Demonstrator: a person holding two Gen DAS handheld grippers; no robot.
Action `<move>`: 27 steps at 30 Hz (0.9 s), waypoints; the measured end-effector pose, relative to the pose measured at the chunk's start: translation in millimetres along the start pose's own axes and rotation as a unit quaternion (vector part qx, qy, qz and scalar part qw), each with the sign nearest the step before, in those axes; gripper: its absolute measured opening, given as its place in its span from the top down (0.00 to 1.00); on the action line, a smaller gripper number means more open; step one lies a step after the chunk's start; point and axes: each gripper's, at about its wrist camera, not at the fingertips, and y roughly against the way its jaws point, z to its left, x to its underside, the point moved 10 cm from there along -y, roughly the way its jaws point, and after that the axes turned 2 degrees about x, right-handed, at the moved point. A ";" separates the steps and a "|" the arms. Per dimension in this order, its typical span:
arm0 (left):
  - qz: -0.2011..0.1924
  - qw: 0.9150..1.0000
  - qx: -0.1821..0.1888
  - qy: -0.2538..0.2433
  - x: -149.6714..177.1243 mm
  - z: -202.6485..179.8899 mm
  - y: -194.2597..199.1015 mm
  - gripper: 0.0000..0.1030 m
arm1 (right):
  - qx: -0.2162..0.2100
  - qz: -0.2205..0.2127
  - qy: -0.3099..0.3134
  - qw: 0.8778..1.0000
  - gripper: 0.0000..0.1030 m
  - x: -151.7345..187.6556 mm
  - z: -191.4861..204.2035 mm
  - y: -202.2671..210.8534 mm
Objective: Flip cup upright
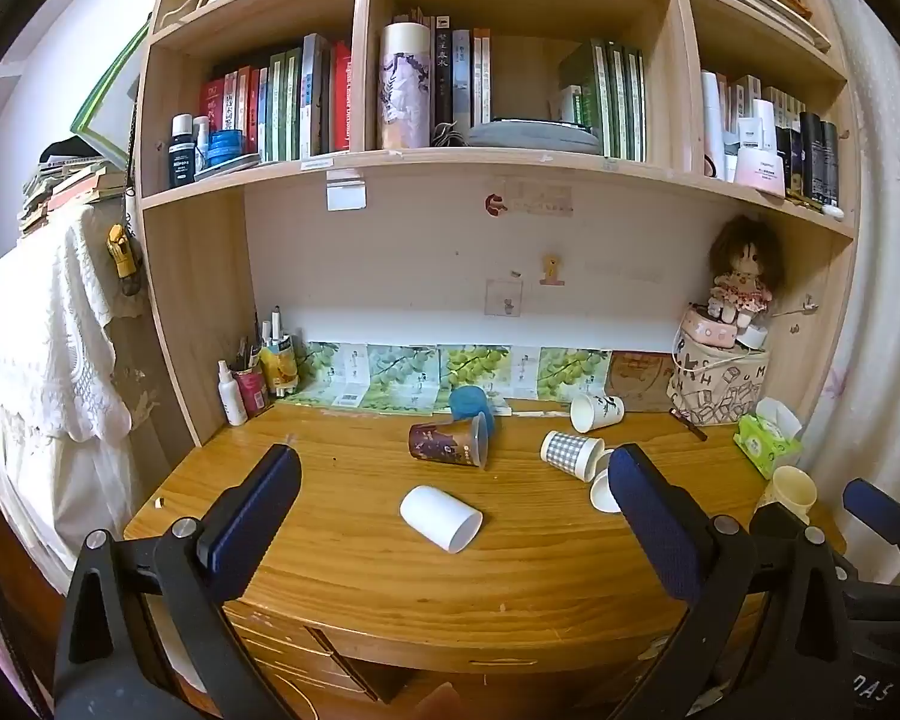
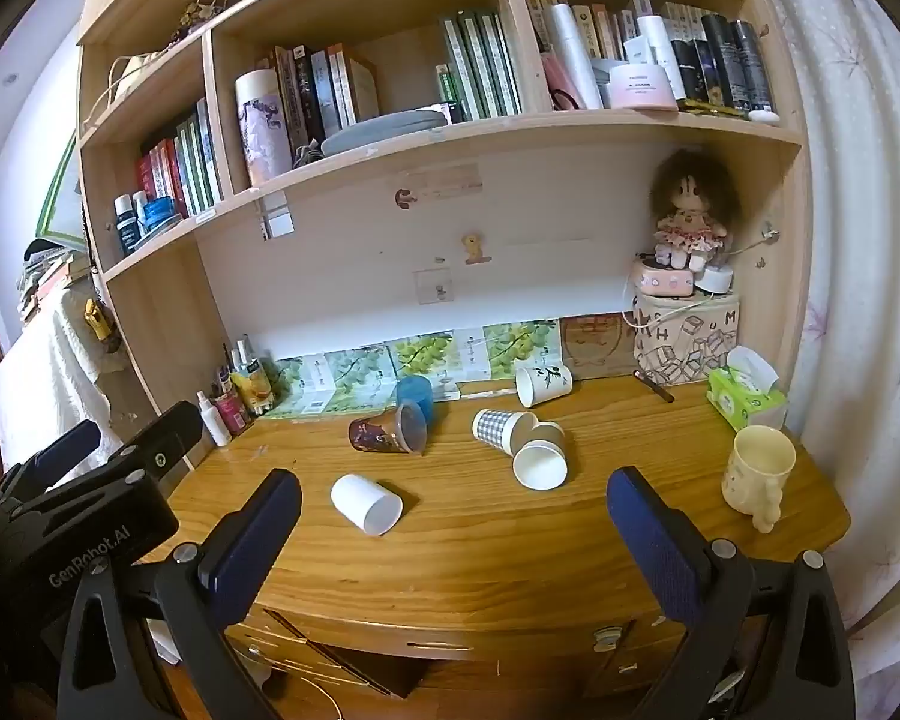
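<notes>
Several cups lie on their sides on the wooden desk (image 1: 360,570). A plain white cup (image 1: 441,517) (image 2: 366,504) lies nearest, mouth toward the front right. Behind it lie a dark brown cup with a clear lid (image 1: 449,443) (image 2: 388,430), a checked paper cup (image 1: 571,455) (image 2: 503,428), a white paper cup (image 2: 540,462) and a printed white cup (image 1: 596,411) (image 2: 543,384). A blue cup (image 1: 471,407) (image 2: 415,394) stands at the back. My left gripper (image 1: 455,483) and right gripper (image 2: 453,507) are both open and empty, held above the desk's front edge.
A cream mug (image 2: 756,474) stands upright at the right. A green tissue pack (image 2: 744,397), a printed bag (image 2: 687,336) with a doll (image 2: 693,210), and bottles and pens (image 2: 234,396) line the desk's back. Shelves of books hang above. Drawers (image 2: 450,648) sit under the desk.
</notes>
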 end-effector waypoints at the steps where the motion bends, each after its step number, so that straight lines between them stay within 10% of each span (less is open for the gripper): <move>1: -0.001 1.000 -0.001 -0.001 -0.1 0.5 -0.4 0.00 | 0.001 0.000 0.002 1.000 0.01 0.2 -0.1 0.0; 27: -0.002 1.000 0.010 0.003 4.8 16.5 -4.1 0.01 | 0.005 -0.001 0.000 1.000 0.01 8.4 27.0 3.5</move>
